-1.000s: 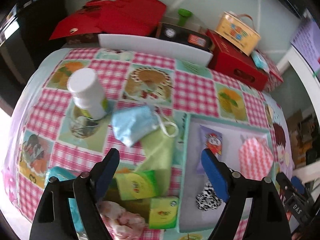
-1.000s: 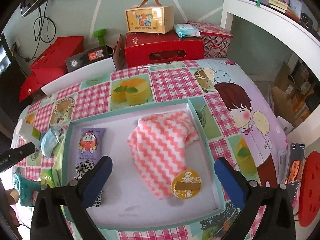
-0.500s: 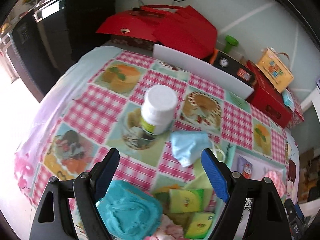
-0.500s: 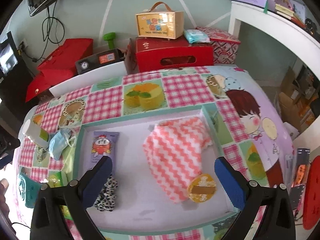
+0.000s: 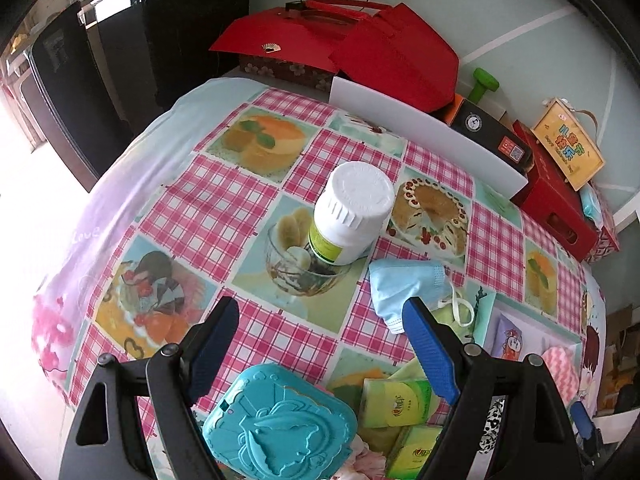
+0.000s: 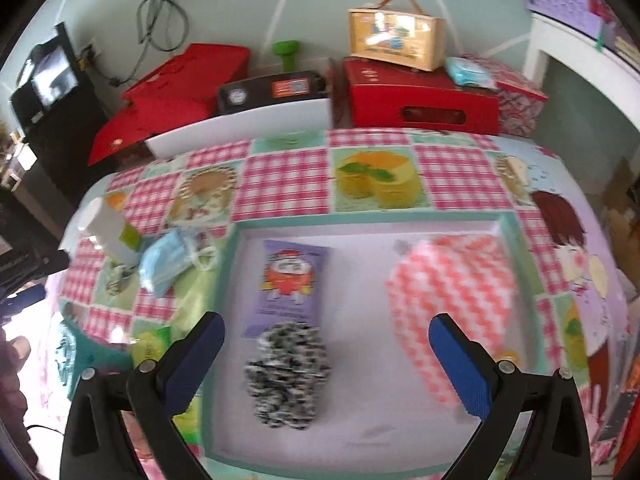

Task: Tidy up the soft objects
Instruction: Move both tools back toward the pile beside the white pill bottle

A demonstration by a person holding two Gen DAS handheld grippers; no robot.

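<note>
Teal plastic box (image 5: 280, 424) is cut off along the bottom of my left view, and pinkish stuff under it is too hidden to ID. My left tongs (image 5: 320, 340) are spread wide over the tablecloth, holding nothing; blue face mask (image 5: 406, 286) sits just beside the right finger. Right view's blurry: my right tongs (image 6: 326, 362) gape empty over the tray (image 6: 360, 224), fuzzy black-and-white scrunchie (image 6: 286, 376) between the fingers, pink zigzag cloth (image 6: 448, 296) further right.

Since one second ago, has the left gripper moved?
Yes. The left gripper swung leftward: the white bottle now sits between its fingers, and the tray has slid to the right edge.
</note>
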